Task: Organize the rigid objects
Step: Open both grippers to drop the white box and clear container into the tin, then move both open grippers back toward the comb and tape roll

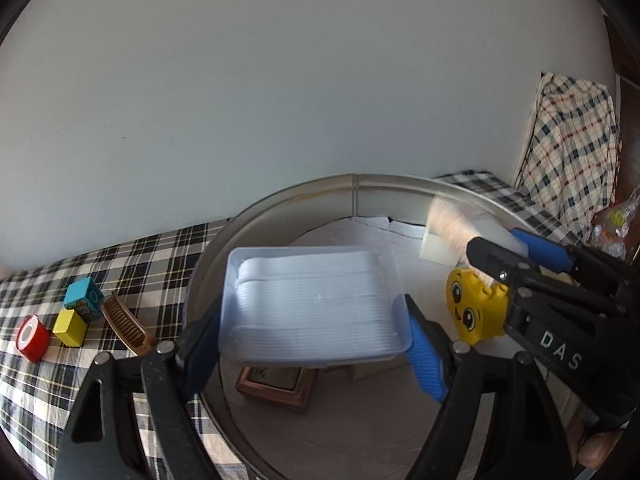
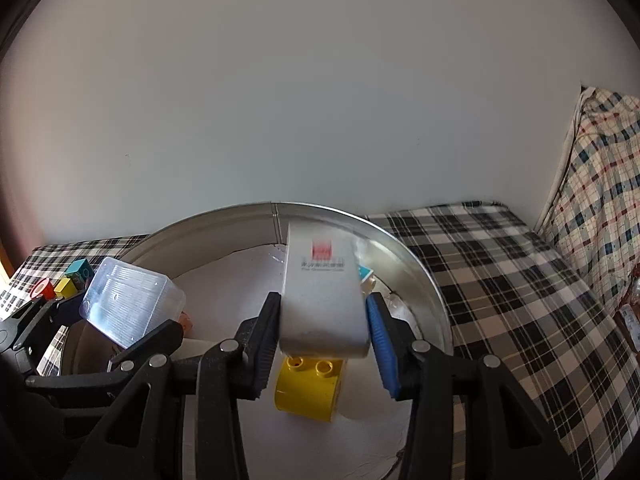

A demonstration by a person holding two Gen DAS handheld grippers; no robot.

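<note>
My left gripper (image 1: 310,308) is shut on a clear plastic box (image 1: 312,304), holding it tilted above a round metal tray (image 1: 280,204). My right gripper (image 2: 323,298) hovers over the same tray with a white carton (image 2: 320,292) between its fingers. The carton is blurred and a thin gap shows at the blue pad, so the jaws stand open. Directly below it a yellow brick with a face (image 2: 308,384) lies on the tray's white floor. The left wrist view has the right gripper (image 1: 498,242) at the right, above the yellow brick (image 1: 468,308).
A brown wooden frame (image 1: 276,388) lies in the tray under the clear box. A teal brick (image 2: 366,274) sits near the far rim. Left of the tray on the plaid cloth are a comb (image 1: 124,322), teal block (image 1: 82,296), yellow block (image 1: 70,326) and red roll (image 1: 32,338).
</note>
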